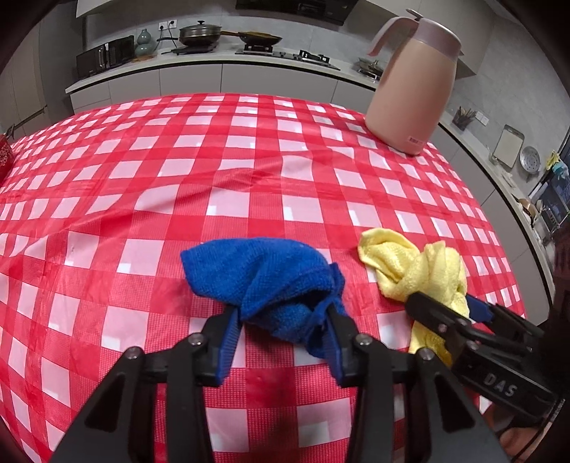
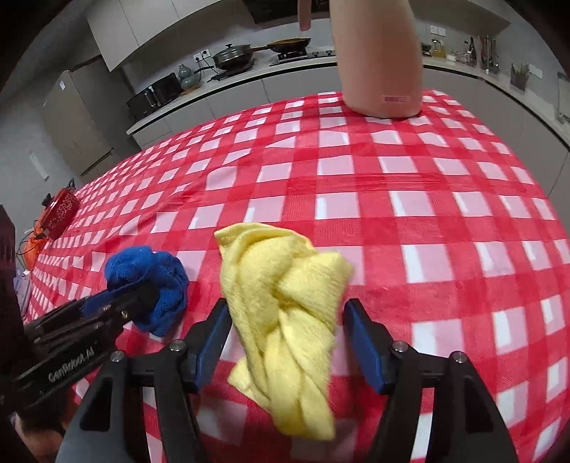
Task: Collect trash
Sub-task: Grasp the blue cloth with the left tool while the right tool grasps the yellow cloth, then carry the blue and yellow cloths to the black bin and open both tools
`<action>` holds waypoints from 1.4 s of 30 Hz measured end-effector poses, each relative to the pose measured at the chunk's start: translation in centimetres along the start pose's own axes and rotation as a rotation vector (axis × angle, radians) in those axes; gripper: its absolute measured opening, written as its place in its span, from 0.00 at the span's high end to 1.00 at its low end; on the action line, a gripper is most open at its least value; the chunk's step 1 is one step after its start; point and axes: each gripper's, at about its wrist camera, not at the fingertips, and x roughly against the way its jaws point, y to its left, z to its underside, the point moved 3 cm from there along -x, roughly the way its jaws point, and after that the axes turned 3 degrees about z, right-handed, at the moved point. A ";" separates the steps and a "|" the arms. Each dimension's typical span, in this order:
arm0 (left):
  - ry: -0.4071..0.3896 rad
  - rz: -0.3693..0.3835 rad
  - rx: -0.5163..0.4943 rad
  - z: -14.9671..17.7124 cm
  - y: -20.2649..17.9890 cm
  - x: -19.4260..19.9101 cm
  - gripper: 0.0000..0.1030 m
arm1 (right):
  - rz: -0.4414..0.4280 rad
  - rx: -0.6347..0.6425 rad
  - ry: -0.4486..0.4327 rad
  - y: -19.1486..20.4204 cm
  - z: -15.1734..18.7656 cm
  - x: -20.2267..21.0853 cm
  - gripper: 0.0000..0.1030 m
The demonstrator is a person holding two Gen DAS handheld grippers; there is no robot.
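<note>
A crumpled blue cloth (image 1: 263, 281) lies on the red checked tablecloth (image 1: 213, 171) between the fingers of my left gripper (image 1: 281, 320). The jaws stand apart around the cloth's near end, touching it on both sides. A twisted yellow cloth (image 2: 285, 313) lies between the fingers of my right gripper (image 2: 285, 320), whose jaws are open around it. The yellow cloth (image 1: 420, 270) and right gripper (image 1: 445, 306) also show in the left wrist view, and the blue cloth (image 2: 153, 281) and left gripper (image 2: 124, 299) in the right wrist view.
A tall pink thermos jug (image 1: 413, 82) stands at the table's far right corner. A red tin (image 2: 60, 213) sits at the table's left edge. Kitchen counters with pans (image 1: 199, 34) and a microwave (image 1: 103, 57) run behind the table.
</note>
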 end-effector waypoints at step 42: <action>-0.034 0.248 -0.203 9.6 -25.6 6.8 0.60 | 0.118 -0.273 -0.200 -22.9 13.5 24.0 0.63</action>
